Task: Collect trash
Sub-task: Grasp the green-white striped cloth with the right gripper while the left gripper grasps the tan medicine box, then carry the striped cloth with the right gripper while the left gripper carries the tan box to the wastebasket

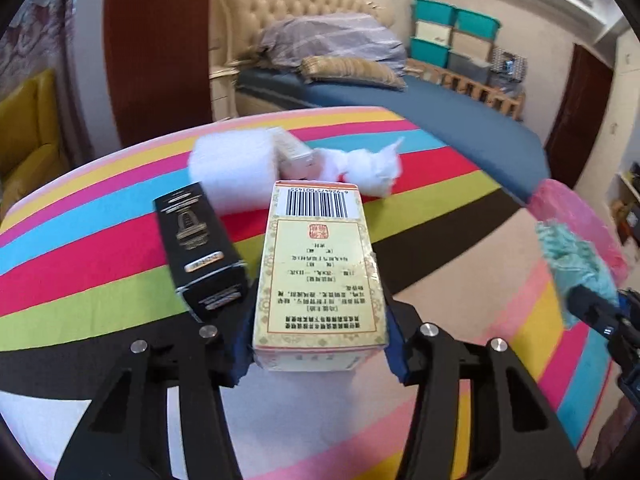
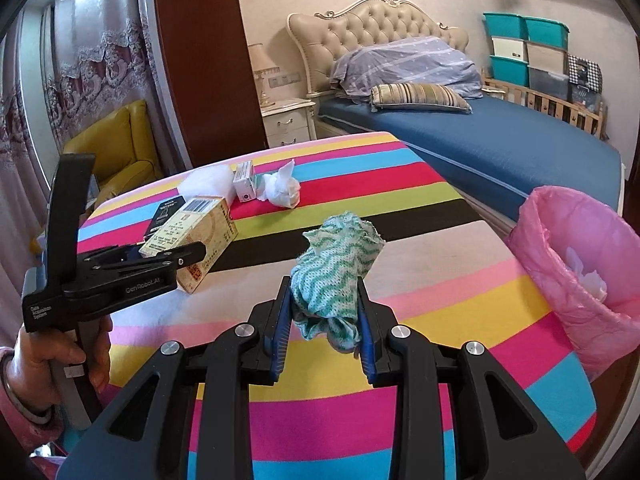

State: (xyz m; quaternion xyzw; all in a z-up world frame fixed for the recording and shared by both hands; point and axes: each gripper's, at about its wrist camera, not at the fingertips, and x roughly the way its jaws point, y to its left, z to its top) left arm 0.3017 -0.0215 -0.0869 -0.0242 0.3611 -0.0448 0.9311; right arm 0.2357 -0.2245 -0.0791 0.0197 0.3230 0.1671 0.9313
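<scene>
My left gripper (image 1: 320, 300) is shut on a yellow medicine box (image 1: 320, 276), its blue pads pressing both long sides; the right wrist view shows this box (image 2: 196, 236) just above the striped table (image 2: 420, 184). My right gripper (image 2: 324, 292) is shut on a crumpled green-and-white cloth (image 2: 336, 276), held over the table left of the pink-lined bin (image 2: 580, 272). A black box (image 1: 200, 256) lies beside the yellow one. Further back lie a small white box (image 2: 244, 180), a crumpled tissue (image 2: 280, 188) and a white wad (image 2: 204, 182).
The bin stands off the table's right edge and holds white paper. A blue bed (image 2: 500, 140) lies behind the table, with a yellow armchair (image 2: 120, 148) at the back left. A hand (image 2: 44, 356) grips the left gripper's handle.
</scene>
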